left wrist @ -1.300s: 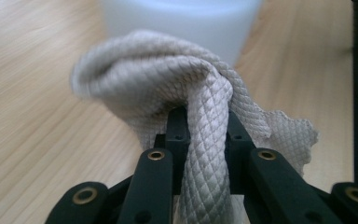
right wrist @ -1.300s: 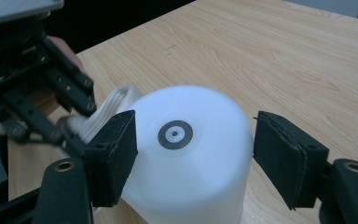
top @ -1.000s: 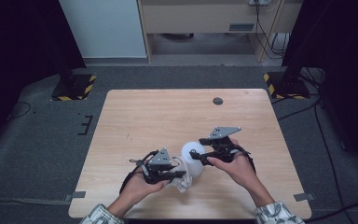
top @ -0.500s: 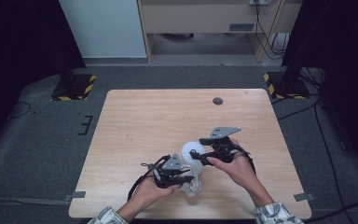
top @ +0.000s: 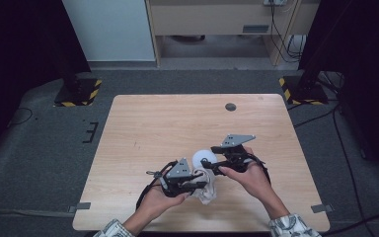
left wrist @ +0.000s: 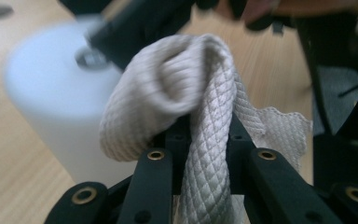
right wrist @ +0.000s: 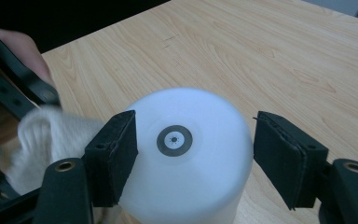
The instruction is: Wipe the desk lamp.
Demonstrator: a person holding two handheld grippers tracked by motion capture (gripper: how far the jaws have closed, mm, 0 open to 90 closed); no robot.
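A white plastic cup [top: 203, 158] is held bottom toward the right gripper's camera, above the near middle of the wooden table [top: 177, 123]. My right gripper [top: 215, 165] is shut on it, its pads on either side of the cup [right wrist: 186, 186]. My left gripper [top: 197, 185] is shut on a crumpled off-white quilted cloth [top: 208, 191]. In the left gripper view the cloth [left wrist: 191, 107] bulges out of the jaws and presses against the cup's side [left wrist: 42, 98]. The cloth [right wrist: 42, 135] also shows left of the cup in the right gripper view.
A small dark round disc [top: 230, 106] lies near the table's far edge. Two black stands with yellow-striped bases [top: 76, 94] [top: 303, 89] sit on the floor beyond the far corners. Bare wood stretches across the far half and the left side.
My left gripper has moved right with the cloth, closing in on the cup until the cloth touches it. The right gripper and the cup have hardly moved.
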